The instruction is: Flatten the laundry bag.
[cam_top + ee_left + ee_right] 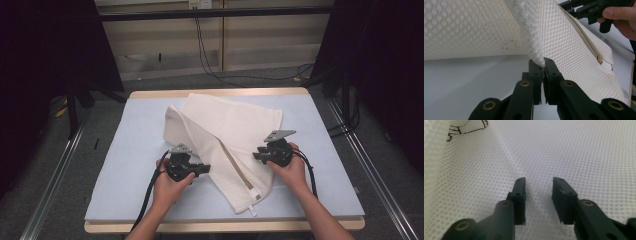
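Two forearms come in from the bottom of the high view, each hand wrapped around a hand-held gripper. Left hand-held gripper (201, 169) sits lower centre-left, and in its own view its jaws are pinched tight on a fluffy folded edge of the white mesh laundry bag (227, 137). Right hand-held gripper (256, 152) is at the bag's right side; its own view shows the jaws parted with a clear gap, hovering right over the mesh (574, 152), nothing between them. Can't tell if the tips actually touch the fabric.

The bag lies crumpled mid-frame on the surface (135, 160), zipper (235, 167) running down toward the lower edge, ending in a small tab. Some dark marks (466, 130) at the upper left of the right gripper view are cut off and unreadable. Little dark specks (507, 45) show on the mesh too, hard to make out.

Surface is covered in a pale blue-grey sheet with wood edging. Beyond it: grey floor, cables (210, 65), a pale wall panel, dark curtains either side.
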Demonstrator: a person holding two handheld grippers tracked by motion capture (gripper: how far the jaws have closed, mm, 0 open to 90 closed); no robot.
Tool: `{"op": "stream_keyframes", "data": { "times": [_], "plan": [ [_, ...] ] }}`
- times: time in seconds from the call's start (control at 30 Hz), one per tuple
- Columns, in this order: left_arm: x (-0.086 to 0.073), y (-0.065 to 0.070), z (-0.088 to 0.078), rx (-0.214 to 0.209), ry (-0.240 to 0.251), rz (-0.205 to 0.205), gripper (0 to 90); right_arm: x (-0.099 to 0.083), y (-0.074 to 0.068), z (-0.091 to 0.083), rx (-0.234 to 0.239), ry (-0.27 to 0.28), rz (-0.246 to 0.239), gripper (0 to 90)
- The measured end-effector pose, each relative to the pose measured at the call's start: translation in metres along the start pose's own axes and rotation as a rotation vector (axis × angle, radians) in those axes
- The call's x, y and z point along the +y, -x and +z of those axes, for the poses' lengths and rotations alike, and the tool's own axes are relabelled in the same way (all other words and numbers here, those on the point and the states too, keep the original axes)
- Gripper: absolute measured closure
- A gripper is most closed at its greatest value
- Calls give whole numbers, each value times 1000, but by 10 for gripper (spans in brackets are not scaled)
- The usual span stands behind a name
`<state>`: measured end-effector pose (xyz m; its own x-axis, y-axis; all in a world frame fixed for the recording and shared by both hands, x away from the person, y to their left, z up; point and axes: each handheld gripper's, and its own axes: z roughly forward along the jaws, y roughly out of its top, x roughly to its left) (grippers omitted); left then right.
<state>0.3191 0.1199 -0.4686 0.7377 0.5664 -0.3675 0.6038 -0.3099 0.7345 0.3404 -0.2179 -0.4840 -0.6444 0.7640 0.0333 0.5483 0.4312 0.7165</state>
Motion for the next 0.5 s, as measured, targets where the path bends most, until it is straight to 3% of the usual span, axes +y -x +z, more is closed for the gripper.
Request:
{"op": "stream_keyframes", "data": {
  "times": [0.07, 0.23, 0.5],
  "plan": [
    [0, 1, 0, 3, 0, 7, 860, 0, 1, 1, 35, 10, 2, 851],
    [2, 1, -2, 4, -1, 22, 861, 1, -1, 1, 20, -3, 17, 900],
    [5, 3, 1, -8, 23, 16, 862, 1, 5, -8, -95, 22, 25, 900]
  ]
}}
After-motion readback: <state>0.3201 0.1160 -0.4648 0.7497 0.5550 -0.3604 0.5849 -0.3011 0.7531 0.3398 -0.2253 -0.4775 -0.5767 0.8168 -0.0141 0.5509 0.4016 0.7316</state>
